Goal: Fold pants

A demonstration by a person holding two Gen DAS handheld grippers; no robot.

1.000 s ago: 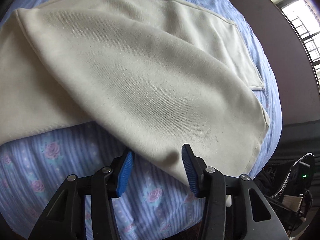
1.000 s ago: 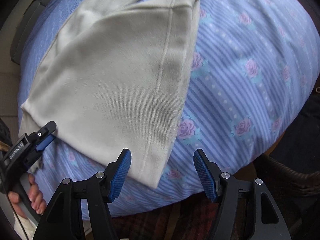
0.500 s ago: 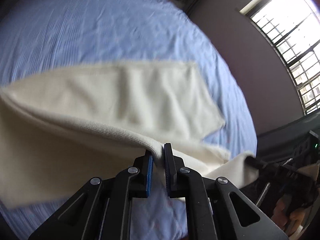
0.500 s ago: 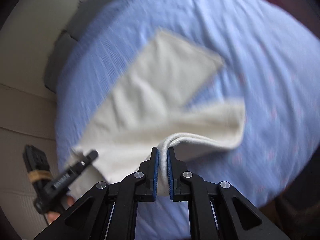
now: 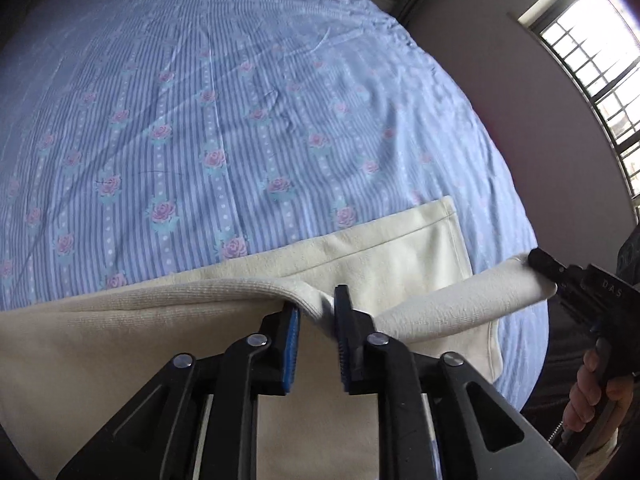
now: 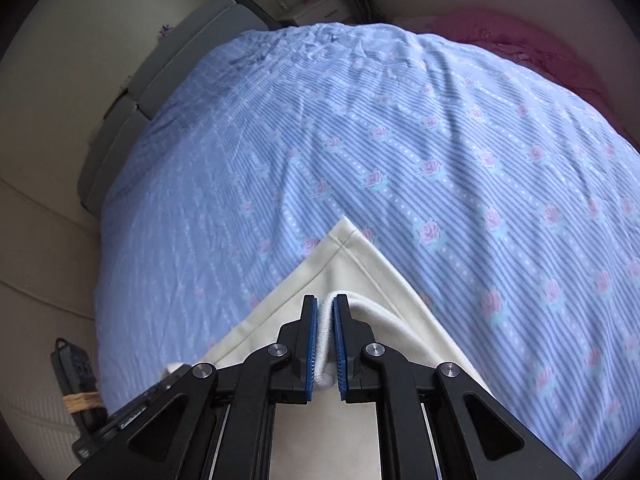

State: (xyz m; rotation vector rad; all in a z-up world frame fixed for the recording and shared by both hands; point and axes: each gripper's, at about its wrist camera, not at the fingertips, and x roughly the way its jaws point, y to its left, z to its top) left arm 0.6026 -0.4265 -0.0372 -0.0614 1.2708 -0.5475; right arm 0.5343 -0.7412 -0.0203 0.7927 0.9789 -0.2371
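The left claw (image 5: 316,312) stood narrowly parted, a ribbed cream fold of the pants (image 5: 400,264) between its blue ridged pads. The right claw (image 6: 327,312) was clamped tight on a thick rolled hem. The knit pants lay on the bed (image 6: 400,152), over its blue striped, rose-printed sheet.
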